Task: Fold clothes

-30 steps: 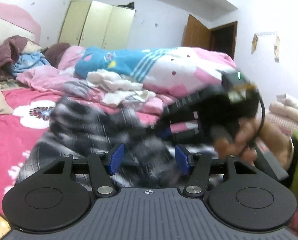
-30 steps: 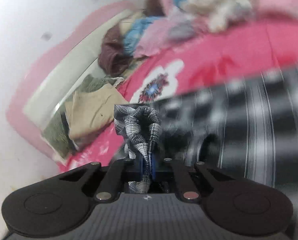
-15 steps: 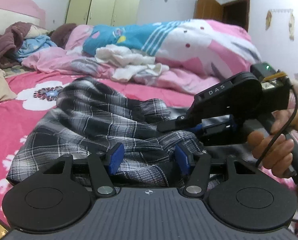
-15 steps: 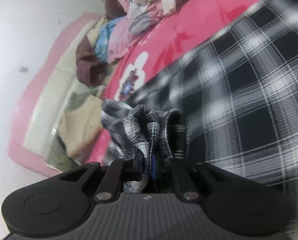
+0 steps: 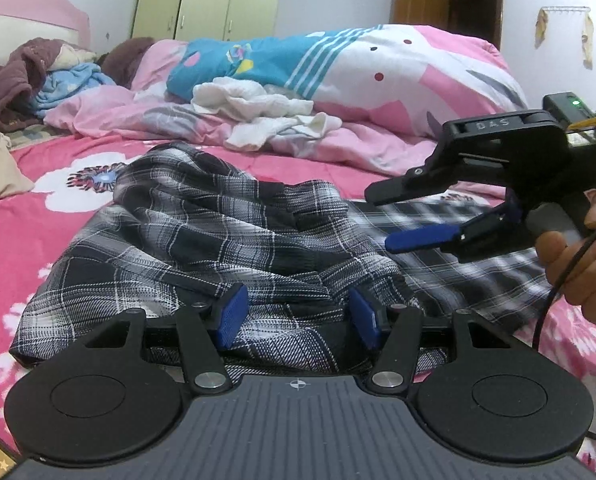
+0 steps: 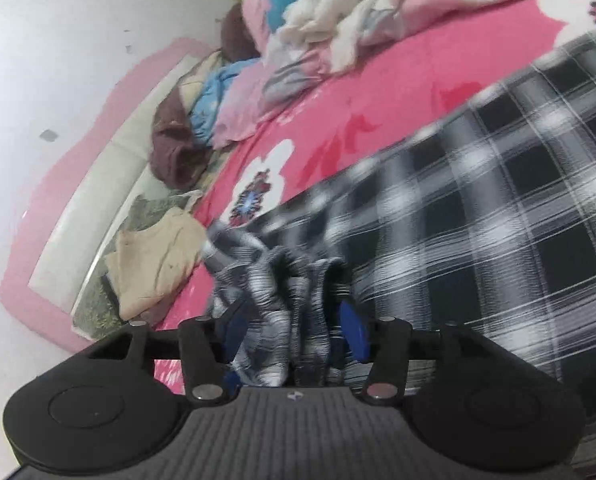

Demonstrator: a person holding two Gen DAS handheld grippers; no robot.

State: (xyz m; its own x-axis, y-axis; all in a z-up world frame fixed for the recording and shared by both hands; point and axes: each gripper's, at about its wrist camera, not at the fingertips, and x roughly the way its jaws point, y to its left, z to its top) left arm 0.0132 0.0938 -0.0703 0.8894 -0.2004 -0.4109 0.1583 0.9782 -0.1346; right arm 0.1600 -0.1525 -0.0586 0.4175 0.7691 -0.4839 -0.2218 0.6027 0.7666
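Observation:
A black-and-white plaid garment (image 5: 226, 232) lies crumpled on the pink flowered bed sheet (image 5: 26, 184). My left gripper (image 5: 297, 318) is open just above the garment's near edge, its blue pads apart with plaid cloth below them. In the same view my right gripper (image 5: 378, 216) hovers over the garment's right side in a person's hand (image 5: 578, 264), its jaws spread. In the right wrist view, my right gripper (image 6: 294, 330) is open, and a bunched fold of the plaid garment (image 6: 282, 292) sits loosely between its blue pads (image 6: 352, 334).
A pink and blue duvet (image 5: 338, 64) and a heap of white clothes (image 5: 258, 108) lie at the back of the bed. Brown and blue clothes (image 5: 14, 80) and a beige garment (image 6: 158, 256) lie by the headboard (image 6: 98, 184). A wardrobe (image 5: 210, 0) and a door (image 5: 458, 12) stand behind.
My right gripper was shut on a bunch of plaid cloth and has now opened around it. The garment has settled lower on the bed. My left gripper stayed open and low.

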